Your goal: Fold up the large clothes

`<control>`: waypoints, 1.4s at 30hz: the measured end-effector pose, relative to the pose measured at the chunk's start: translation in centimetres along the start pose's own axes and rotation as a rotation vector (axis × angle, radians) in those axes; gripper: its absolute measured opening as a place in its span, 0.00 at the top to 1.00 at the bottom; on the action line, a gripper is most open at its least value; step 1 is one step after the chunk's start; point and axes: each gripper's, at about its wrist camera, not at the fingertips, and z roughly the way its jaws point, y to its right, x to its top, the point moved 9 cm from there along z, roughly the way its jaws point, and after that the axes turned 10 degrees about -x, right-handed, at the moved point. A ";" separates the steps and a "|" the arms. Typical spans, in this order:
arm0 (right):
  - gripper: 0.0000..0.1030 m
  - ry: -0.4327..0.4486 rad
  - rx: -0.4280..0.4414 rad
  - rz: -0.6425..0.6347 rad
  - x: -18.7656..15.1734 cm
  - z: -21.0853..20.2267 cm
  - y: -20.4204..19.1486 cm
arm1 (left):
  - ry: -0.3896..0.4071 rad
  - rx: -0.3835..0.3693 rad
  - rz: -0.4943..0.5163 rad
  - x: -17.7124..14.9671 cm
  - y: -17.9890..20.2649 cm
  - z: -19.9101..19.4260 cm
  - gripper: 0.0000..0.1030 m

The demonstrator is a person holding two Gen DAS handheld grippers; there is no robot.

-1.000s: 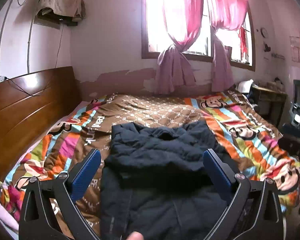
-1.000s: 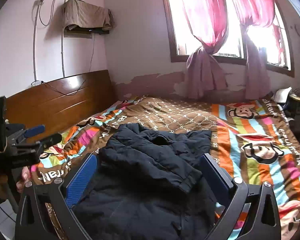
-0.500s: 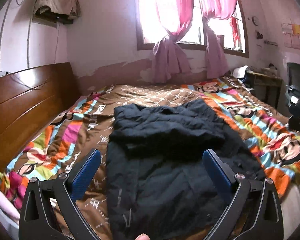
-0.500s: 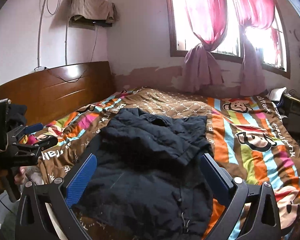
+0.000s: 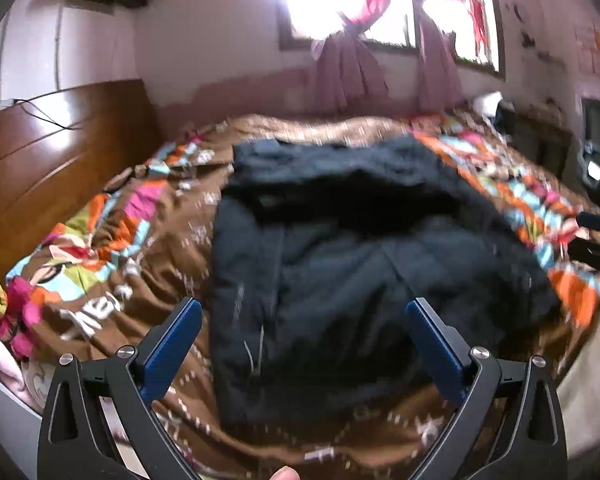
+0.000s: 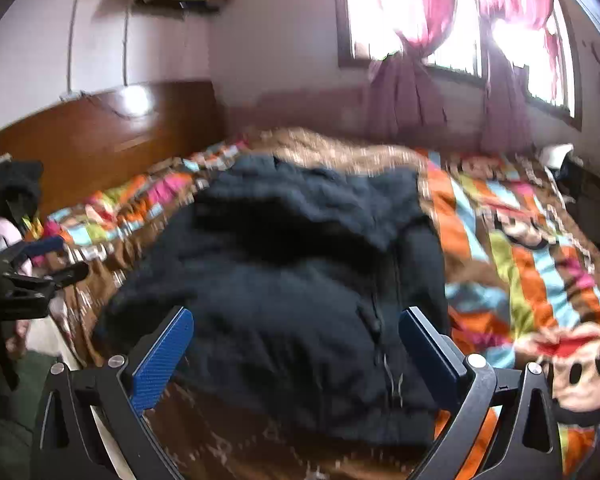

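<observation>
Overhead, both views blur. A wooden headboard (image 5: 60, 148) stands at nine o'clock, pink curtains (image 5: 352, 40) at twelve. On the bed's cartoon quilt (image 5: 112, 248) lies the dark jacket (image 5: 340, 264), part-folded. Left claw (image 5: 304, 320) and right claw (image 6: 296, 320) gape, empty. Only the right view shows the other claw at nine.

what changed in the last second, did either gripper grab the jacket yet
No grab yet. Both grippers have dropped and tilted down toward the near hem of the jacket, so it now fills more of each view, blurred by the motion. The left gripper and right gripper stay wide open and empty. The jacket lies as before on the bedspread, its top part folded over.
</observation>
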 end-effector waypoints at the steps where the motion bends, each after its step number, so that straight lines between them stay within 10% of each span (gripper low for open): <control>1: 0.00 -0.033 -0.011 -0.003 -0.9 0.6 0.1 | -0.018 -0.002 0.014 -0.8 0.2 0.3 0.03; 25: 0.00 -0.373 -0.118 -0.195 -10.3 7.6 -1.2 | -0.373 0.086 0.161 -10.3 0.8 6.4 0.03; 42: 0.00 -0.340 -0.261 -0.300 -11.0 12.1 -0.2 | -0.423 0.090 0.101 -11.5 -1.1 7.3 0.03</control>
